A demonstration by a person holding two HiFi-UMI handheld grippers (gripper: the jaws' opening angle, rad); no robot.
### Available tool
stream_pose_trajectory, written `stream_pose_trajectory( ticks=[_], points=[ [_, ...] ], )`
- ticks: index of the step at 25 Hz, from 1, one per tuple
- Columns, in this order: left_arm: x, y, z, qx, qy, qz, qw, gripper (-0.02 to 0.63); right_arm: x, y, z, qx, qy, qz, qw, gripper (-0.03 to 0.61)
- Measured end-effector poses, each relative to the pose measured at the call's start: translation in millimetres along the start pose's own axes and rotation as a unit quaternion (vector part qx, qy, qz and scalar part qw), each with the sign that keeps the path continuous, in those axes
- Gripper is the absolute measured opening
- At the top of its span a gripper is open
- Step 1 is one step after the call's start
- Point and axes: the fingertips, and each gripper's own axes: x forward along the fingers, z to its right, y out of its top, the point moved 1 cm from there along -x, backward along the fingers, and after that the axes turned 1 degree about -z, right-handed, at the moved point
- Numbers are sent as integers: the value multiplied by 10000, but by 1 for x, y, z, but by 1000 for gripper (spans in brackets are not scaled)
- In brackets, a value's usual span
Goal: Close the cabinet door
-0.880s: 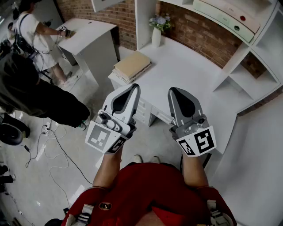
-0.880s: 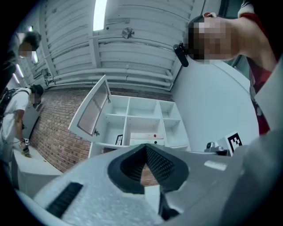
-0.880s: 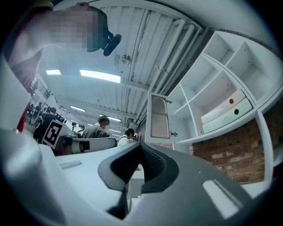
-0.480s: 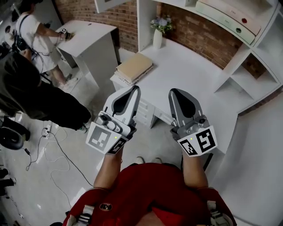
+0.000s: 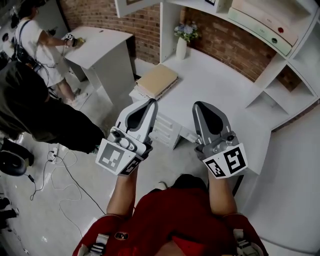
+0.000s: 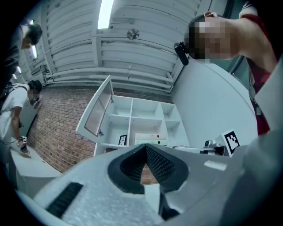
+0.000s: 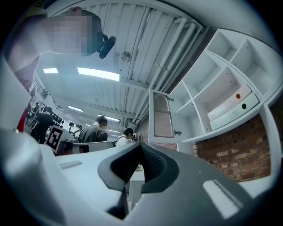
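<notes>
My left gripper (image 5: pixel 150 102) and right gripper (image 5: pixel 200 106), jaws together and empty, hang over the counter (image 5: pixel 215 80). The scene has slid toward me since a second ago. The open door (image 5: pixel 134 6) now shows at 11 o'clock, not yet reached.

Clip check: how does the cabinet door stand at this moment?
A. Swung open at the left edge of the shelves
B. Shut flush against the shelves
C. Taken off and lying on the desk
A: in the left gripper view the cabinet door hangs swung out from the left edge of the shelves, leaving their compartments exposed.
</notes>
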Motion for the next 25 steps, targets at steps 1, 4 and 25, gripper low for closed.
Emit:
stream_pose_trajectory(
  ticks=[1, 4, 25],
  points=[
    [0, 1, -4, -23, 6, 1, 10000, 0, 4, 0, 0, -9, 4, -11, 10000, 14],
    [5, 5, -16, -83, 53, 48, 9999, 0, 18, -2, 3, -21, 26, -46, 10000, 14],
    [134, -37, -143, 337, 320, -103, 9989, 0, 151, -36, 130, -298, 487, 196, 9982, 14]
  ],
)
